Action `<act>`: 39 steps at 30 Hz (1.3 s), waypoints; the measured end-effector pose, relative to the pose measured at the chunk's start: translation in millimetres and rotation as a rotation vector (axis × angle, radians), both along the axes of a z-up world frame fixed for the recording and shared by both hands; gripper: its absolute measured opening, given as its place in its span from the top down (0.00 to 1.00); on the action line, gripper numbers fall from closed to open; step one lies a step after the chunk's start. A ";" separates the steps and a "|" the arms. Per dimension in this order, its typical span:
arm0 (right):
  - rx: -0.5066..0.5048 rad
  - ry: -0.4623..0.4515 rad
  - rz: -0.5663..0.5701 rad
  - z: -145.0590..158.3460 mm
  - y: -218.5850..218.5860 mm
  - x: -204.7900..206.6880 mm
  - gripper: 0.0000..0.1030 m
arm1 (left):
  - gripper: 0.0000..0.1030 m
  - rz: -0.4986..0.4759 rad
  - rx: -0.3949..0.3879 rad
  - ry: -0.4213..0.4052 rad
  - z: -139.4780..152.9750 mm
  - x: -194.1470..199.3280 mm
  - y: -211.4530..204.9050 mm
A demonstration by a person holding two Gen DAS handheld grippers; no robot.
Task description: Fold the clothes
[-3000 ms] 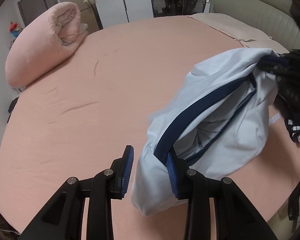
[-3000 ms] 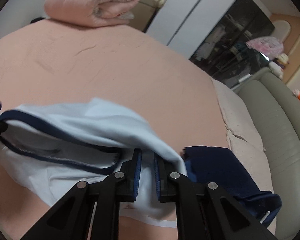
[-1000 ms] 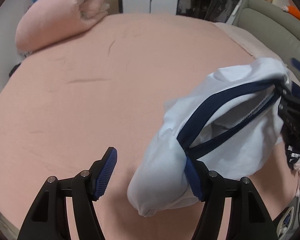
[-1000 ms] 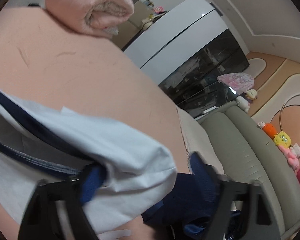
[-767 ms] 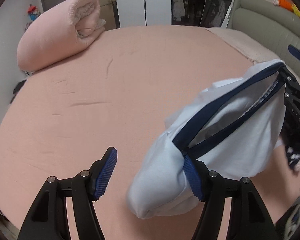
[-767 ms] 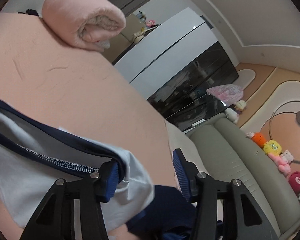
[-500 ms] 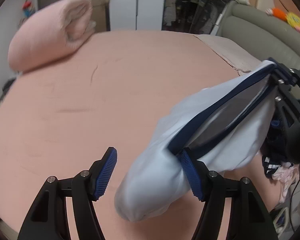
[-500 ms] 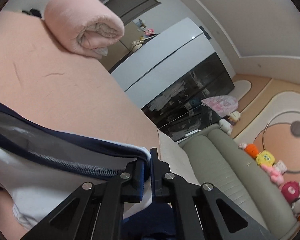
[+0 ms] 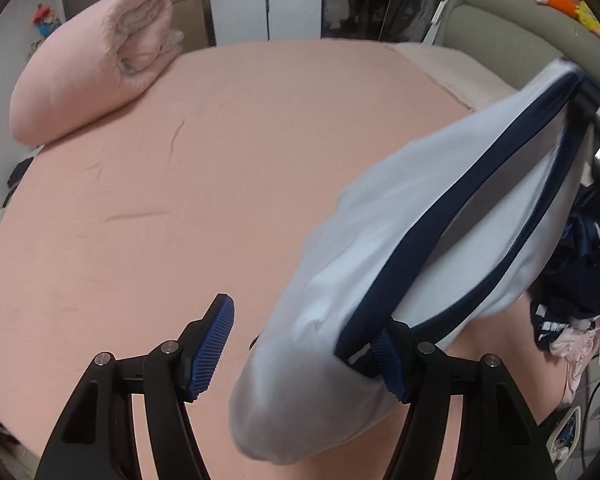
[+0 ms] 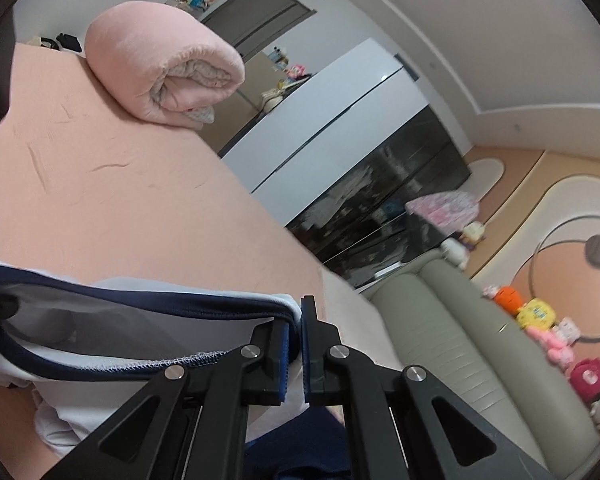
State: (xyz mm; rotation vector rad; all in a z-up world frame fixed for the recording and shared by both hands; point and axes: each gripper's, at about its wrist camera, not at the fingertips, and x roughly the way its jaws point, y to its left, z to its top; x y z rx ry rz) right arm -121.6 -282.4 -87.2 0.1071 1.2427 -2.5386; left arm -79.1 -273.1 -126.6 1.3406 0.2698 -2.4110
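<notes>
The right tongs, open a second before, had now closed on the navy waistband of the pale blue garment, lifting it stretched above the bed, while the left tongs stayed open with only one finger hooked inside, so spreading could follow.

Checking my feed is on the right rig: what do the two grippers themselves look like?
Both look alike. The left gripper has matte black angular linkage arms with round silver pivot screws, ending in two fingers faced with ribbed blue pads. The right gripper has the same black linkages, silver screws and blue pads. No cables, markings, sleeves or hands show on either.
</notes>
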 end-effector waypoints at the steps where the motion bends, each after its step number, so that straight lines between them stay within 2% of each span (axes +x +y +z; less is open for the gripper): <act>1: 0.002 0.014 0.004 1.8 -0.6 2.2 0.99 | 0.37 -0.004 -0.007 -0.006 0.3 1.9 0.3; 6: 0.015 0.061 0.032 5.6 -4.6 17.9 0.99 | 0.37 -0.021 -0.033 -0.006 3.3 13.2 -5.0; 9: 0.027 0.077 0.052 5.3 -7.1 28.4 0.99 | 0.39 -0.001 0.006 -0.015 -2.9 26.9 -14.4; 11: 0.035 0.087 0.066 5.1 -8.8 35.5 0.99 | 0.53 0.018 0.040 -0.015 -8.8 37.6 -21.2; 12: 0.037 0.081 0.072 4.7 -9.1 37.6 0.99 | 0.57 0.028 0.059 -0.012 -12.1 41.4 -25.1; 14: 0.044 0.047 0.083 3.5 -9.3 40.4 0.99 | 0.72 0.036 0.097 -0.006 -18.0 45.8 -31.5; 17: 0.054 0.024 0.101 0.9 -11.3 48.9 0.99 | 0.85 0.026 0.121 0.012 -20.6 46.7 -35.4; 21: 0.047 -0.001 0.104 -1.3 -9.1 54.2 0.99 | 0.90 0.001 0.126 0.027 -22.6 45.4 -36.2; 25: 0.022 -0.109 0.111 -4.6 -0.5 46.7 0.99 | 0.91 0.018 0.246 0.045 -31.1 50.1 -41.2; 27: 0.016 -0.184 0.120 -9.4 5.2 39.5 0.98 | 0.92 0.010 0.273 0.046 -32.5 52.2 -40.7; 28: 0.013 -0.241 0.117 -12.4 7.7 34.4 0.95 | 0.92 -0.003 0.269 0.047 -31.3 54.5 -34.5; 31: -0.018 -0.462 0.107 -18.2 17.9 13.3 0.94 | 0.92 -0.025 0.272 0.055 -29.8 56.6 -27.8; 33: -0.031 -0.555 0.098 -22.2 23.8 2.4 0.94 | 0.92 -0.017 0.324 0.071 -29.8 54.1 -34.4; 35: -0.020 -0.600 0.082 -28.1 27.3 -4.5 0.93 | 0.92 -0.014 0.357 0.084 -28.5 50.3 -39.9; 39: -0.009 -0.641 0.052 -37.2 29.8 -11.0 0.92 | 0.92 -0.031 0.350 0.088 -25.0 49.6 -29.4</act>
